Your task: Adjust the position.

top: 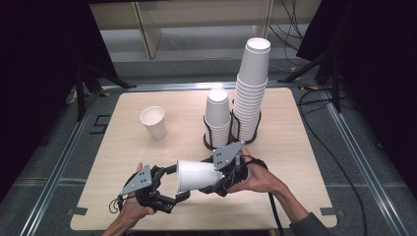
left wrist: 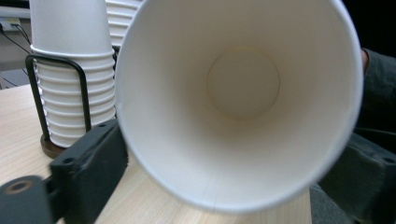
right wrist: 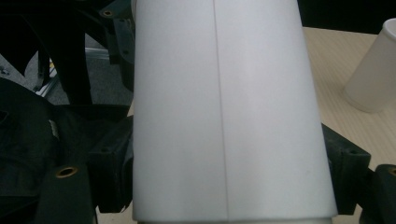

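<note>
The cup point(top: 195, 175) lies on its side in the air just above the counter point(top: 295, 147), in front of the two wire racks, mouth toward the left tool point(top: 172, 183) and base toward the right tool point(top: 216, 179). The right tool is clamped on the cup's narrow end — in the right gripper view its jaws sit tight against both flanks of the wall. The left tool stands parted around the rim with its jaws either side of the mouth; the left gripper view looks straight into the bowl, and the pads do not seem to press. It is thin paper, I judge: very light, easily crushed at the wall, stiffest at the rolled rim and the base, so a gentle pinch there suits best. Behind it the short stack point(top: 217, 117) and the tall stack point(top: 251, 88) stand in their racks, and left of those a single cup point(top: 154, 122) stands upright, well apart.
</note>
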`<state>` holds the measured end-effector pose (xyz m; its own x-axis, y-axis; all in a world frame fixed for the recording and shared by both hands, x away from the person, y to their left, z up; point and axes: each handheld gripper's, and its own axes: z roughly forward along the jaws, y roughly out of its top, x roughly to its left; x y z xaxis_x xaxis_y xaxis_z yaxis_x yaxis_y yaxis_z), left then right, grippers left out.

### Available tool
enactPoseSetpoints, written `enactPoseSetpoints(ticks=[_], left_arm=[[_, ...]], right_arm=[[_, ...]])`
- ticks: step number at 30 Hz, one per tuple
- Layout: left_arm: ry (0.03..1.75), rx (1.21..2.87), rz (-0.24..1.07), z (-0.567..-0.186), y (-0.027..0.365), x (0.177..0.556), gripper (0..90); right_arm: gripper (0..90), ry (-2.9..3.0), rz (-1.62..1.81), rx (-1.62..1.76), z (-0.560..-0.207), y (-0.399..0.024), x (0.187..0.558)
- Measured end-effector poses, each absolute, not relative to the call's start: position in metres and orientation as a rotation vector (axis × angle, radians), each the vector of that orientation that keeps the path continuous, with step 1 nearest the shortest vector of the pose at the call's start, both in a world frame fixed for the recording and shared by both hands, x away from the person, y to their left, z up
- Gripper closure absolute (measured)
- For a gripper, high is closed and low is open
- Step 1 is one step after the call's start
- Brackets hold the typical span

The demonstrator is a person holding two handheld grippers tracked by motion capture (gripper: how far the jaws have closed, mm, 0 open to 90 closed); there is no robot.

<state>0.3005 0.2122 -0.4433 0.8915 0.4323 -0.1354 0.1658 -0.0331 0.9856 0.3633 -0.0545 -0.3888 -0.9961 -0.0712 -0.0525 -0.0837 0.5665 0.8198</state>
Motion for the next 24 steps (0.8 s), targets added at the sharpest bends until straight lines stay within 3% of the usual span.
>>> enactPoseSetpoints(ticks=[11,24], left_arm=[[0.466,1.545,0.223,-0.44,0.21,0.299,1.5],[0.456,1.587,0.225,-0.436,0.214,0.299,9.5]], right_arm=[[23.2,2.784,1.546,-0.157,-0.4,-0.045,0.362],[20.8,2.802,1.549,-0.096,-0.408,-0.041,0.364]])
